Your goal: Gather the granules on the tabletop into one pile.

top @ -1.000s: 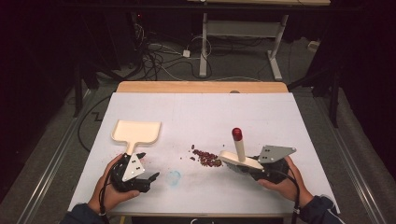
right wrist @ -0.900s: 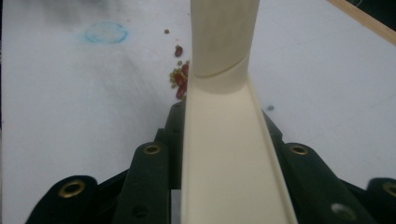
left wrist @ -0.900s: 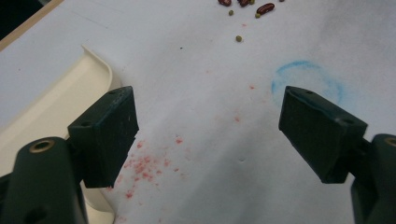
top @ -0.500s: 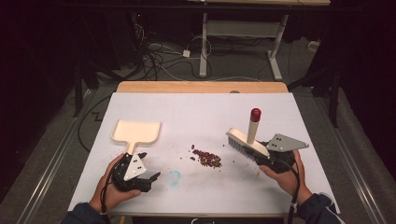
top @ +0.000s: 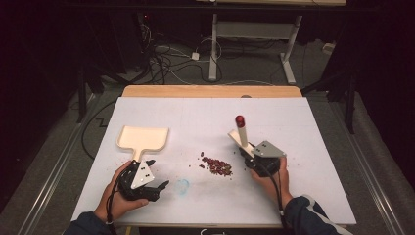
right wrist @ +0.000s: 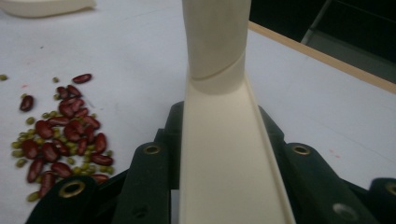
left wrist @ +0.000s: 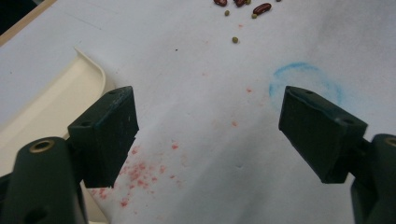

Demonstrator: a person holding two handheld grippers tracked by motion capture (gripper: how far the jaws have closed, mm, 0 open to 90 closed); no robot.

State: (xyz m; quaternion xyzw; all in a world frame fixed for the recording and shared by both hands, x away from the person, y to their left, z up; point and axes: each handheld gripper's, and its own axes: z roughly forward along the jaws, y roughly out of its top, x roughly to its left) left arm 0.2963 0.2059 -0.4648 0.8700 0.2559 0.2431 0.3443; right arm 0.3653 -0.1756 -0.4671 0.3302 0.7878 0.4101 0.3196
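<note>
On the white counter (top: 313, 161), sweep-up under way: dustpan waiting at left, brush poised at right.

Left hand-held gripper (top: 155, 187) rests on the counter with jaws spread wide and nothing between them, just beside the handle of the cream dustpan (top: 143, 139); it needs to close on that handle and hold the pan's lip flat to the surface, mouth toward the spill. Pile of red and green beans (top: 217, 166) lies mid-counter, apart from the pan, with a few strays toward it. Right hand-held gripper (top: 250, 155) is clamped on the cream brush (top: 241, 133), red-tipped handle tilted up. Best to sweep leftward in short, low strokes, gathering strays.
</note>
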